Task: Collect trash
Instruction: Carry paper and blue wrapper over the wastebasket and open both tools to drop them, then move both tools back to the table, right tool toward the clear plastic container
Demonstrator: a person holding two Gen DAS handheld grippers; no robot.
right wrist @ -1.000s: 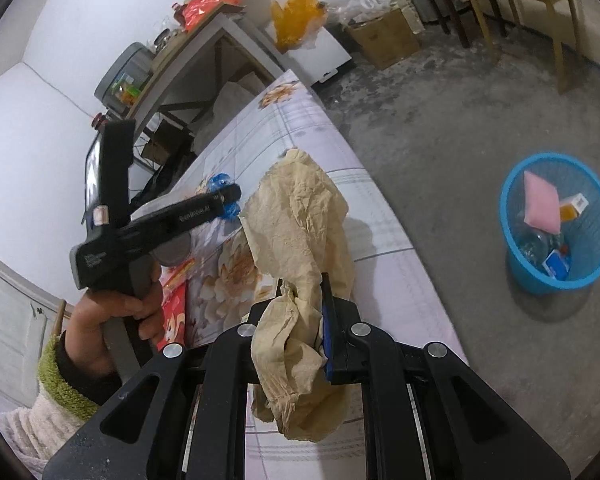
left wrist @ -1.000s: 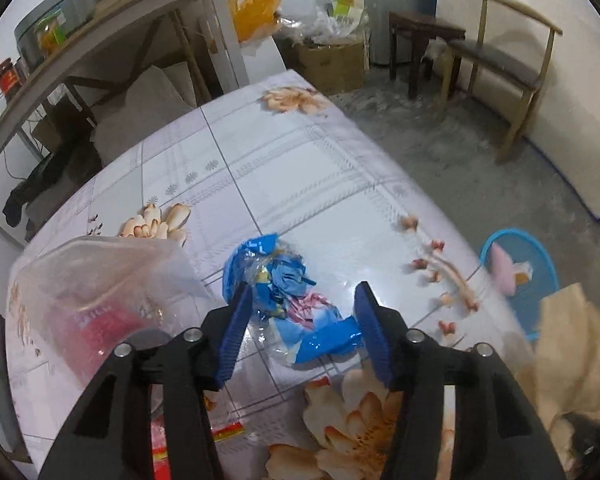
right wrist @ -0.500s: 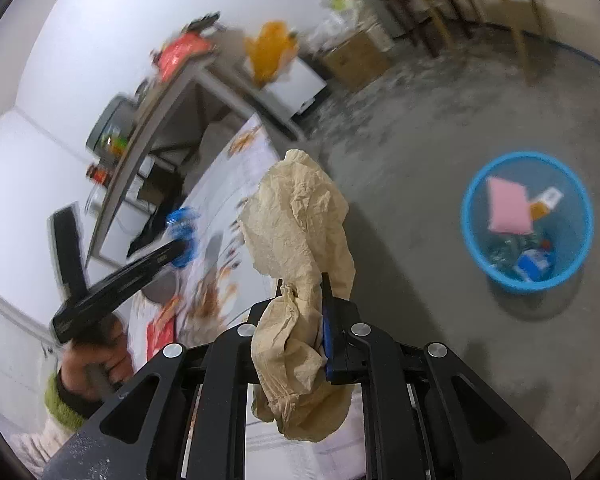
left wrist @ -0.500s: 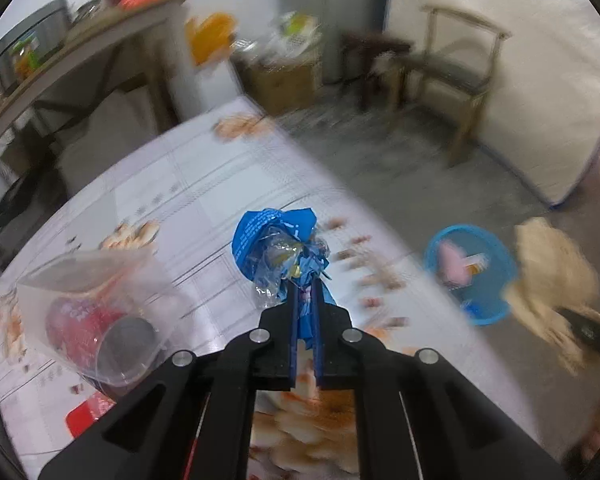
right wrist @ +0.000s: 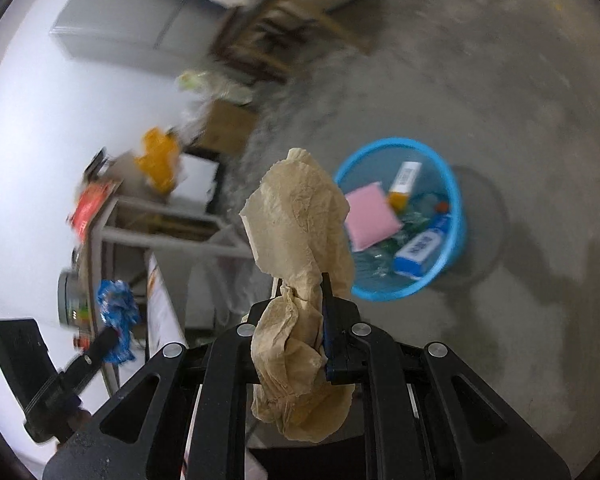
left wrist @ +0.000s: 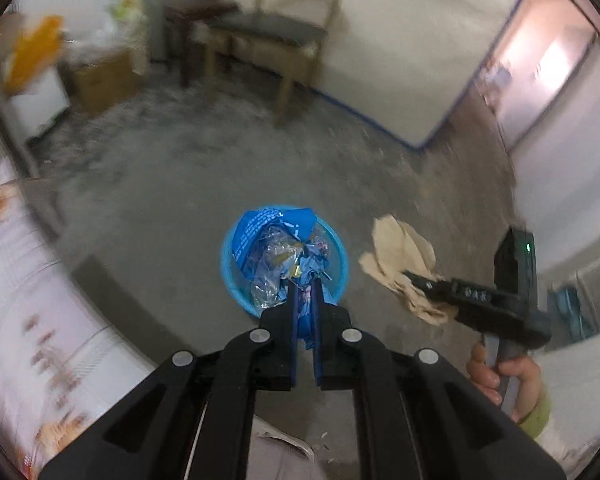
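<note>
My left gripper is shut on a crumpled blue plastic wrapper and holds it in the air in line with the blue waste basket on the floor. My right gripper is shut on a crumpled tan paper napkin, with the basket ahead to the right. The basket holds a pink card, small boxes and bottles. The right gripper with the napkin shows in the left wrist view. The left gripper with the wrapper shows in the right wrist view.
The table with the floral cloth is at the left. A wooden chair, a stool, a cardboard box and a metal shelf stand around the grey concrete floor. A doorway is far right.
My left gripper closed on the blue wrapper, lifted it off the table and swung right over the floor toward the basket. My right gripper carried the napkin closer to the basket.
</note>
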